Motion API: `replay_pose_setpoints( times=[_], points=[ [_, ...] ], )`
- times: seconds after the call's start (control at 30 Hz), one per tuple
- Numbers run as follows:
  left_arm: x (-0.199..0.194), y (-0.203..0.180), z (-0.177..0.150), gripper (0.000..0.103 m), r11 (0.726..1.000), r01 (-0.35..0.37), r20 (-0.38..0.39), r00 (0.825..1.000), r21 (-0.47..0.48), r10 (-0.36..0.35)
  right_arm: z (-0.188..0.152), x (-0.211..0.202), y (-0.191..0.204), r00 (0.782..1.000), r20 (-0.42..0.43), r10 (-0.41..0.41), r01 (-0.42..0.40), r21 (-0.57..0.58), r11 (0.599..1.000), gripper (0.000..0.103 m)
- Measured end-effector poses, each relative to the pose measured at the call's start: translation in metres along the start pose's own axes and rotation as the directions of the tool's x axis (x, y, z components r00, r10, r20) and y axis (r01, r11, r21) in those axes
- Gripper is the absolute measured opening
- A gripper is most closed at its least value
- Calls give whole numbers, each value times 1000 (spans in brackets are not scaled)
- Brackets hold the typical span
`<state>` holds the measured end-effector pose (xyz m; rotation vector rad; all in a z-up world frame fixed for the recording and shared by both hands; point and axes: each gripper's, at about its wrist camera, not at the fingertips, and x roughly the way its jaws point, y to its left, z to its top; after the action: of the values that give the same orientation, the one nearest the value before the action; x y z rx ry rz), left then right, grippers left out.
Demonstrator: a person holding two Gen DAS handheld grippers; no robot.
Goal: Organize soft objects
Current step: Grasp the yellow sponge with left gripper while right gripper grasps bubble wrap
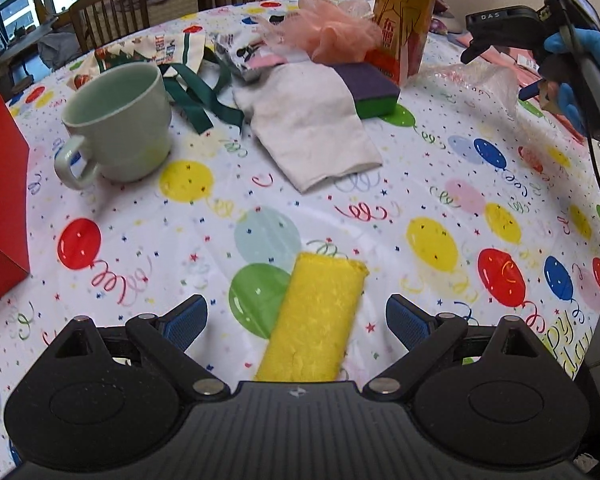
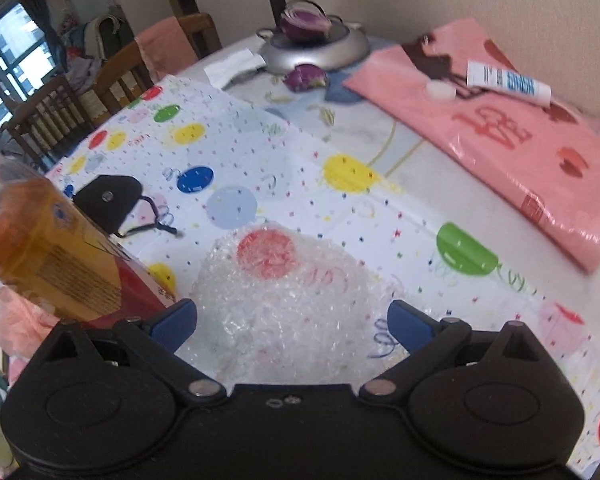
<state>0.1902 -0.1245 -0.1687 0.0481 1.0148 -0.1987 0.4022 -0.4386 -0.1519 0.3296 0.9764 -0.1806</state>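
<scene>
On the balloon-print tablecloth (image 1: 260, 208) little looked sorted: the left gripper (image 1: 296, 320) gaped around a yellow sponge (image 1: 320, 320), the right gripper (image 2: 292, 322) gaped over bubble wrap (image 2: 284, 292), while a white cloth (image 1: 312, 128) lay loose.

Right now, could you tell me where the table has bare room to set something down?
Free cloth lies between the mug, white cloth and yellow sponge. Also between bubble wrap and pink bag. Crowded around the bottle.
</scene>
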Motion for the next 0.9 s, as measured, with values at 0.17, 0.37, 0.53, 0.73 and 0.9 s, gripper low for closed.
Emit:
replay_pose_setpoints(
  times=[0.17,0.37,0.53,0.73,0.9],
  points=[
    [4,0,-5,97,1000,0,-14,1000,-6,0,-7,11,1,999,-30,-23,23,-19,1000,87],
    [8,-2,-9,96,1000,-6,-18,1000,-3,5,-16,12,-6,999,-49,-14,13,-12,1000,65],
    [6,-3,-11,79,1000,-14,-4,1000,1,14,-26,6,-8,999,-49,-1,-2,-47,999,49],
    [2,-6,-12,59,999,-35,14,999,18,35,-38,-9,-7,999,-40,25,-29,-105,994,31],
    [0,-14,-13,43,998,-26,18,1000,55,25,-50,-22,-8,998,-44,47,-52,-135,990,21]
  ],
)
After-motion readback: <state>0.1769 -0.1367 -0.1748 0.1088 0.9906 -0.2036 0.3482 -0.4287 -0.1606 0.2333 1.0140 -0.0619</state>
